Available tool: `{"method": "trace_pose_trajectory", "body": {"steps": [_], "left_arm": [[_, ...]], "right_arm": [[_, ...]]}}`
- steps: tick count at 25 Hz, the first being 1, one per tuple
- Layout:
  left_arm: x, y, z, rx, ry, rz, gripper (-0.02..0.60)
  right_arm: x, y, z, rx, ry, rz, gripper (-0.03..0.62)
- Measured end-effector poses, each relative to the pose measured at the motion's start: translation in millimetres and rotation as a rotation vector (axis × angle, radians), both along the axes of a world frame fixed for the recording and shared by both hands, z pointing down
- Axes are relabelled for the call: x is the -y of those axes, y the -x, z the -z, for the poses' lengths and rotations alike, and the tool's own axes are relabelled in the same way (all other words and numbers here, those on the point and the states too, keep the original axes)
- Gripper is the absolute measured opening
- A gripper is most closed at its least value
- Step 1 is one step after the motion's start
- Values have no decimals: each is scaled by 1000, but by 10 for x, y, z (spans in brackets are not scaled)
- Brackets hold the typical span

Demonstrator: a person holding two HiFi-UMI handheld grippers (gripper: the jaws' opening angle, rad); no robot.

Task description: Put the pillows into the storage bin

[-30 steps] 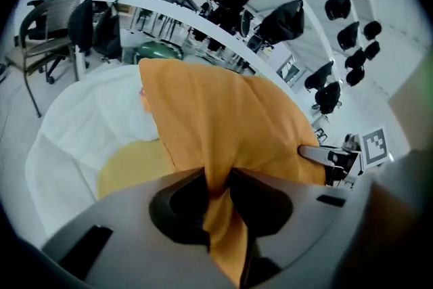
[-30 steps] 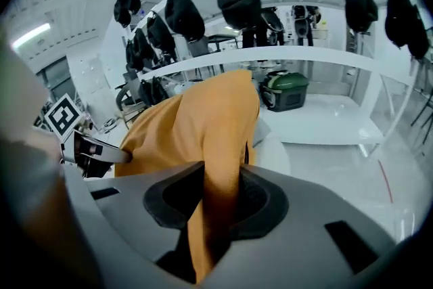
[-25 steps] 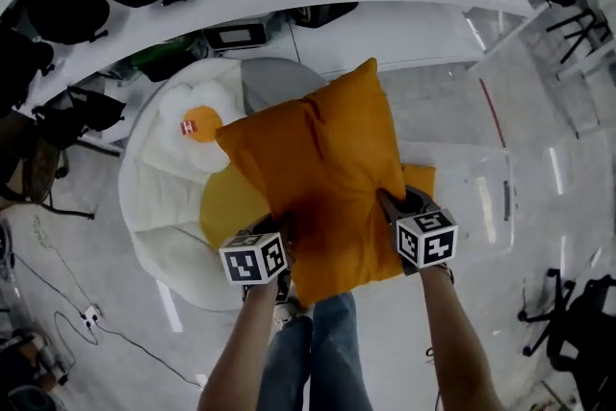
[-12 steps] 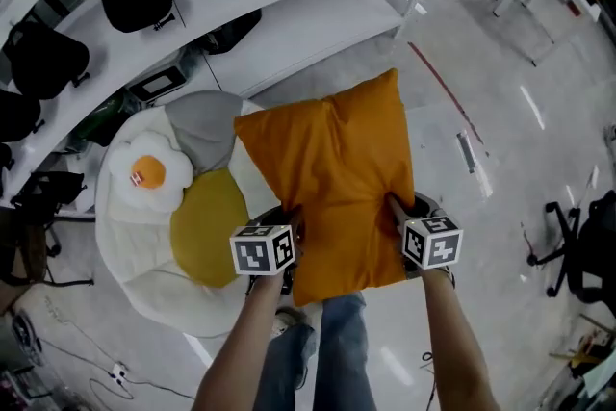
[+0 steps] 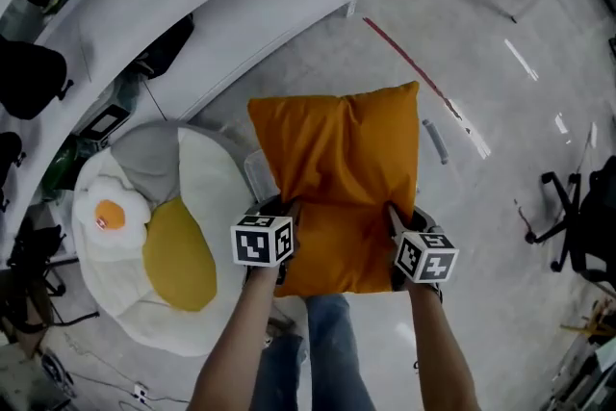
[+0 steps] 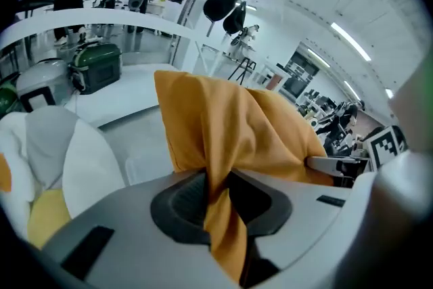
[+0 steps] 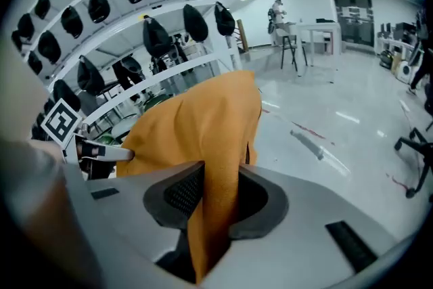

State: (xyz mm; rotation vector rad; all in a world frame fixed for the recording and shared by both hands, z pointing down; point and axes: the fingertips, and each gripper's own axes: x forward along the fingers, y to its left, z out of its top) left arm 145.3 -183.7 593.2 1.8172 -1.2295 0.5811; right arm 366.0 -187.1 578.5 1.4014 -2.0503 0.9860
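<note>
Left gripper (image 5: pixel 286 215) and right gripper (image 5: pixel 396 218) clamp the orange pillow (image 5: pixel 337 164) mid-carry; next I centre it over the clear storage bin (image 5: pixel 254 174) and release.

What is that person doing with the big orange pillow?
A person is holding the orange pillow up off the floor with two grippers. The left gripper and the right gripper each have their jaws pinched shut on the pillow's near edge. Down at the left, a fried-egg pillow, a yellow pillow and a grey pillow lie on a white cushion.
</note>
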Motion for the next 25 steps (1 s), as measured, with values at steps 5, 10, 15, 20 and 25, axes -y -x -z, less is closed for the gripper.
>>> {"method": "trace_pose_trajectory", "body": {"steps": [5, 10, 15, 20, 25], "left_arm": [[470, -434, -75, 42, -3, -105, 97], [691, -699, -208, 99, -2, -218, 97], [985, -974, -354, 183, -49, -347, 98], [1184, -1252, -541, 247, -92, -497, 98], [1237, -1426, -716, 283, -106, -587, 98]], "right_arm": [[83, -419, -217, 56, 46, -147, 106], [11, -623, -407, 87, 115, -300, 109], [-239, -671, -701, 119, 203, -500, 123], [-414, -646, -904, 121, 265, -679, 135], [-504, -635, -1095, 96, 306, -762, 140]]}}
